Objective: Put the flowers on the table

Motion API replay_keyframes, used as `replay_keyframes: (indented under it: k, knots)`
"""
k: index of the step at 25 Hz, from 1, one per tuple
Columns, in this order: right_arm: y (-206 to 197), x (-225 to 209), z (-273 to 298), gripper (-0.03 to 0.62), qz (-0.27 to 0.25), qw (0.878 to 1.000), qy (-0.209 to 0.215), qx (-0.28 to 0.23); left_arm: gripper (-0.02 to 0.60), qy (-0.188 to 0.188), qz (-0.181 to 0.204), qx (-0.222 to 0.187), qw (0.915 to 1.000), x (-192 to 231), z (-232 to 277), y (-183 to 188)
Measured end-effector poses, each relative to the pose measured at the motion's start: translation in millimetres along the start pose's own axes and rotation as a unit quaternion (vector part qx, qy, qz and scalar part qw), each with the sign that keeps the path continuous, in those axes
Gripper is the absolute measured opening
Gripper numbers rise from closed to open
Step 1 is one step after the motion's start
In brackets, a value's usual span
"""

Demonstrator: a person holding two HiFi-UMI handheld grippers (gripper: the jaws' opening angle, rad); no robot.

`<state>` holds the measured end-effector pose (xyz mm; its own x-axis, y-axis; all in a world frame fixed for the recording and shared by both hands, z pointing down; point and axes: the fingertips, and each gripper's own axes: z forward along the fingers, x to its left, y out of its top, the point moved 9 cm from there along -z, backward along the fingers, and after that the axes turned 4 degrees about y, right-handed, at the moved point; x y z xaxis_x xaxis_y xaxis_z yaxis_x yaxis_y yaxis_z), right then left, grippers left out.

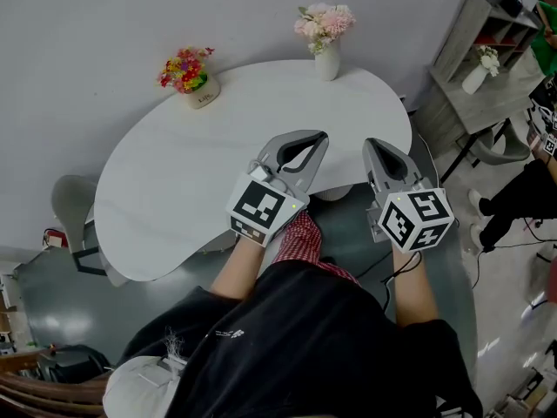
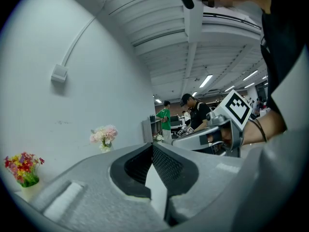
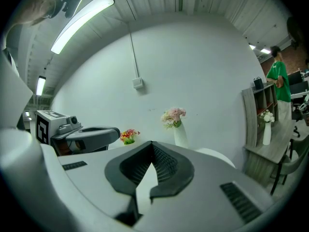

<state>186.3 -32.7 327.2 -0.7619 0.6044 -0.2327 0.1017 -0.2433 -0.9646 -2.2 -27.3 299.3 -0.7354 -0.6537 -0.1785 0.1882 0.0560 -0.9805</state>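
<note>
Done: 2 bunches on table, pink flowers at 12 o'clock, red-yellow flowers at 10 o'clock | Remaining, likely: white flowers on shelf, 2 o'clock | left gripper and right gripper clenched, empty, 6 o'clock edge

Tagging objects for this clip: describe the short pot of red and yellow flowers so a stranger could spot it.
Find the white curved table against the wall. At its far edge, leftmost in the head view, stands the short pot of red and yellow flowers. The pink bouquet to its right is paler and sits in a taller white vase.
</note>
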Motion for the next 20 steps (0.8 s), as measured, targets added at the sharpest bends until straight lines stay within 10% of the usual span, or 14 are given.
replay_keyframes:
  k: [20]
  knots:
    - [-1, -5, -17, 0.011, 0.002, 1.000, -0.017, -0.008, 0.005, -0.021, 0.010, -0.007, 0.9997, -12, 8, 7]
